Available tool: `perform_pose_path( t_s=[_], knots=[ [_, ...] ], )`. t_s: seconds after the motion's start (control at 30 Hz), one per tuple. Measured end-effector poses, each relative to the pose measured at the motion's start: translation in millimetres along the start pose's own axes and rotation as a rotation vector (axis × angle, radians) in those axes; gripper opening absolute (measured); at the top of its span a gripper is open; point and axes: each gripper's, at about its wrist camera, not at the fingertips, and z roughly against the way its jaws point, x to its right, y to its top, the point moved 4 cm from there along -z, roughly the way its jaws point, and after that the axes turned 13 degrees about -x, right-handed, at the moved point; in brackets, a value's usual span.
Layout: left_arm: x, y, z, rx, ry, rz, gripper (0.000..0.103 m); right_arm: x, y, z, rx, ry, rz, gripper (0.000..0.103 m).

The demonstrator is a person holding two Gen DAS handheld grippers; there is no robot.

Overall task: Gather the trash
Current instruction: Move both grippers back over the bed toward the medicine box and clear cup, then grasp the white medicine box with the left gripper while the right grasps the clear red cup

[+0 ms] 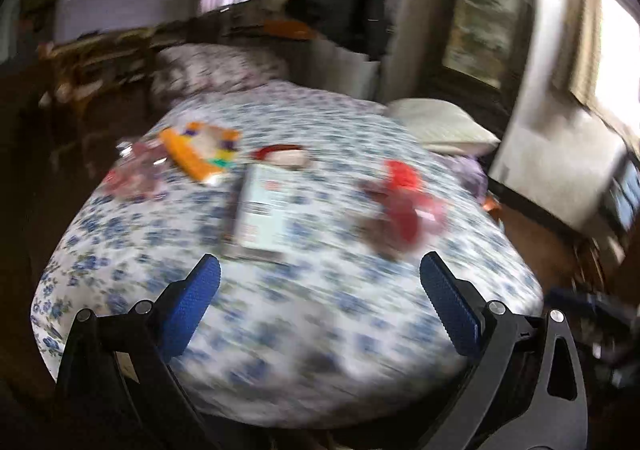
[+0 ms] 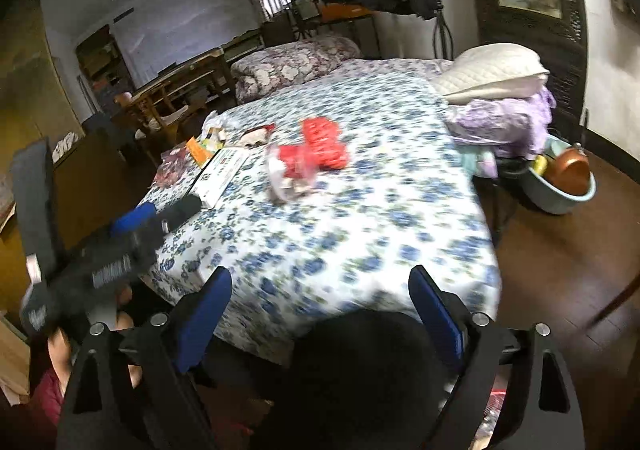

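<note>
Litter lies on the bed (image 1: 304, 314) with the blue-flowered sheet. In the left wrist view, which is blurred, I see an orange packet (image 1: 196, 154), a white printed box (image 1: 264, 206), a small red-and-white wrapper (image 1: 284, 156), a red wrapper (image 1: 404, 190) and clear crinkled plastic (image 1: 136, 174). My left gripper (image 1: 320, 286) hangs open over the near end of the bed, holding nothing. The right wrist view shows the red wrapper (image 2: 322, 142), a clear bag (image 2: 288, 176), the white box (image 2: 220, 176) and the left gripper (image 2: 160, 214). My right gripper (image 2: 322, 298) is open and holds nothing.
A dark rounded shape (image 2: 360, 370) sits low beyond the right fingers. A white pillow (image 2: 492, 70), purple cloth (image 2: 504, 122) and a folded quilt (image 2: 292, 62) lie at the bed's far end. A blue basin (image 2: 560, 186) stands on the wooden floor. Wooden chairs (image 2: 176, 94) stand left.
</note>
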Motion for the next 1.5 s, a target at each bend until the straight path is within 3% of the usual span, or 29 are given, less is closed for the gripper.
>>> perform_pose_path(
  t_s=[0.13, 0.33, 0.4, 0.67, 0.87, 0.93, 1.03, 1.13, 1.33, 1.5],
  knots=[
    [-28.1, 12.7, -12.3, 0.001, 0.005, 0.055, 0.096, -13.6, 1.3, -19.9, 0.042, -0.058, 0.023, 0.088],
    [-24.1, 24.0, -42.1, -0.05, 0.015, -0.008, 0.096, -15.6, -0.7, -30.2, 0.072, -0.1, 0.035, 0.088],
    [-25.6, 22.2, -59.0, -0.11, 0.04, 0.006, 0.096, -12.4, -1.1, -30.8, 0.073, -0.097, 0.02, 0.089],
    [-13.4, 15.3, -67.9, -0.084, 0.186, -0.094, 0.096, -3.6, -1.3, -34.5, 0.06, -0.072, -0.023, 0.089],
    [-25.2, 15.9, -62.2, -0.059, 0.123, -0.046, 0.096, -1.0, -1.8, -34.4, 0.06, -0.068, -0.034, 0.094],
    [-28.8, 17.2, -61.3, -0.048, 0.129, -0.035, 0.092, 0.8, -1.6, -34.3, 0.061, -0.059, -0.043, 0.094],
    [-33.0, 17.8, -60.7, -0.037, 0.171, -0.038, 0.076, 1.4, -1.9, -34.4, 0.061, -0.058, -0.043, 0.094],
    [-37.0, 19.2, -57.4, -0.027, 0.154, -0.027, 0.051, 1.7, -1.8, -34.2, 0.062, -0.059, -0.042, 0.095],
    [-54.5, 15.2, -34.1, 0.004, 0.054, 0.054, 0.049, 0.8, -1.8, -33.6, 0.065, -0.056, -0.042, 0.094],
    [-60.2, 12.4, -24.2, 0.022, 0.023, 0.079, 0.049, -1.7, 4.7, -26.0, 0.105, -0.069, -0.041, 0.094]
  ],
)
